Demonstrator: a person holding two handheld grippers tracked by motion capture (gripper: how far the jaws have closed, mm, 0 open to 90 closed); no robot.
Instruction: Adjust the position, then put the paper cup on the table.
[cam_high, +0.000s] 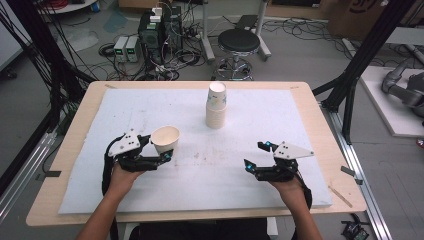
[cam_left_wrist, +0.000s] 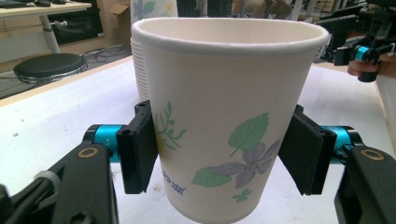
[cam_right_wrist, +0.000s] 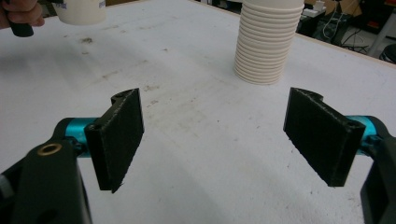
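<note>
The cup (cam_left_wrist: 224, 116) stands upright between the jaws of the left gripper (cam_high: 150, 152), whose pads flank its mid-wall; contact is not certain. It is empty, light, thin paper: it crushes easily, so grip mid-wall gently. The right gripper (cam_right_wrist: 224, 140) is released, holding nothing. The stack (cam_right_wrist: 267, 42) stands beyond its jaws on the desk (cam_high: 210, 175).

Grey floor (cam_high: 310, 60) strewn with cables (cam_high: 175, 60). Black round stool (cam_high: 239, 42) beyond wooden table (cam_high: 320, 125); computer tower (cam_high: 152, 30), black frame posts (cam_high: 370, 47), cardboard box (cam_high: 350, 17) behind.
</note>
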